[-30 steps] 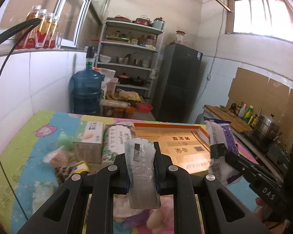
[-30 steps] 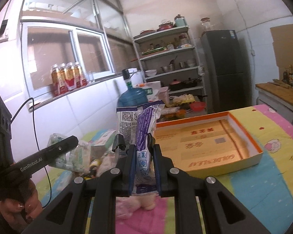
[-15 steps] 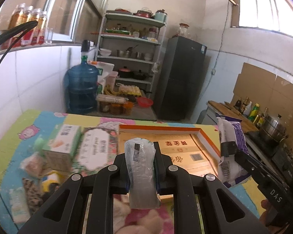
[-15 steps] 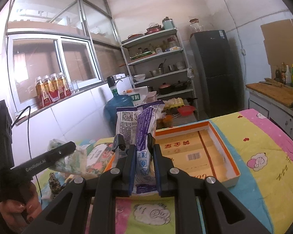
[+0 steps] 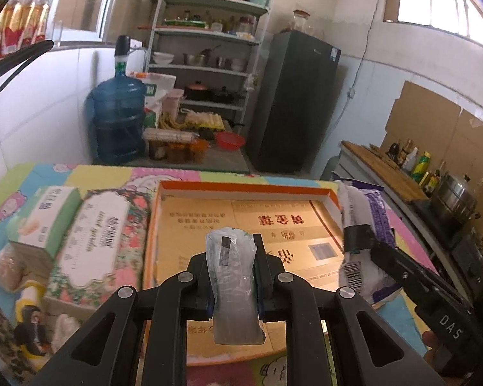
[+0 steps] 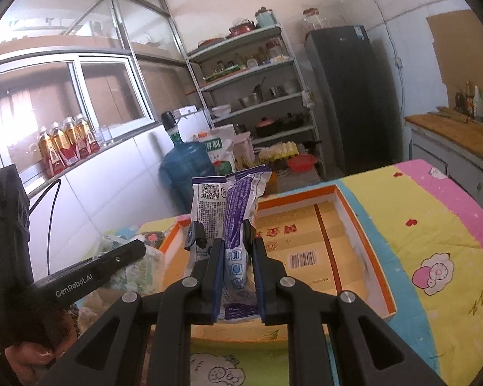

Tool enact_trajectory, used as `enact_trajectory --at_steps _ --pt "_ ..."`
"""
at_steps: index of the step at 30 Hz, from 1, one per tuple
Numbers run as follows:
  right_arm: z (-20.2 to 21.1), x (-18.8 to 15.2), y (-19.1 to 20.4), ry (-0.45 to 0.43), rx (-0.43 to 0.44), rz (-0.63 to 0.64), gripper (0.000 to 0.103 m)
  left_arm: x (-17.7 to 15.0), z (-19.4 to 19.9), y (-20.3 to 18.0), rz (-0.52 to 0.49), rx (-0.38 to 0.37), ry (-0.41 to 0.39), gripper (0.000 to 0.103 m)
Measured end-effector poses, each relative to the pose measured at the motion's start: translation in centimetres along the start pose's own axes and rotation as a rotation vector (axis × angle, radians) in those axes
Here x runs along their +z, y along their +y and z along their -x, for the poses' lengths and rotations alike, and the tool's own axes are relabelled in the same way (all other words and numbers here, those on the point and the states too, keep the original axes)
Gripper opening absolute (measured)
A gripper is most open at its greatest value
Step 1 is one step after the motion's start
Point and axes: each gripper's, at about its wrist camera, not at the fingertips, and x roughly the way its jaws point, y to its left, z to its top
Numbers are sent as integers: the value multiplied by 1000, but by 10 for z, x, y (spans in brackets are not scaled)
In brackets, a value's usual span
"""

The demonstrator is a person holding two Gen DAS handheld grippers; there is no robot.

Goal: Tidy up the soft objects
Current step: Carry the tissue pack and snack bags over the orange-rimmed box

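Clear pouch point(image 5: 233, 284): clamped upright in left tool point(image 5: 231, 257), above orange box point(image 5: 241, 188).
Purple-white packet point(image 6: 233, 225): clamped in right tool point(image 6: 235, 259), over same box.
Tissue packs point(image 5: 95, 244): left of box on tabletop point(image 6: 434, 241).

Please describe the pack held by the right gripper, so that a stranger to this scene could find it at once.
Find the shallow orange-rimmed box on the cartoon-print cloth. Above its near left part, the right gripper pinches a white and purple pack upright. Unlike the clear packet nearby, it shows a QR code.
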Motion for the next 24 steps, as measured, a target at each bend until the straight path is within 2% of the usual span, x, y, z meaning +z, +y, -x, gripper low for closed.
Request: enact_trajectory --at_steps 10,24 --pt "-38 -8 -20 109 -22 -34 17 -5 -50 -9 9 -10 108 18" --pt "-57 -13 -29 179 -24 -44 17 -4 -62 -8 24 -8 96 18"
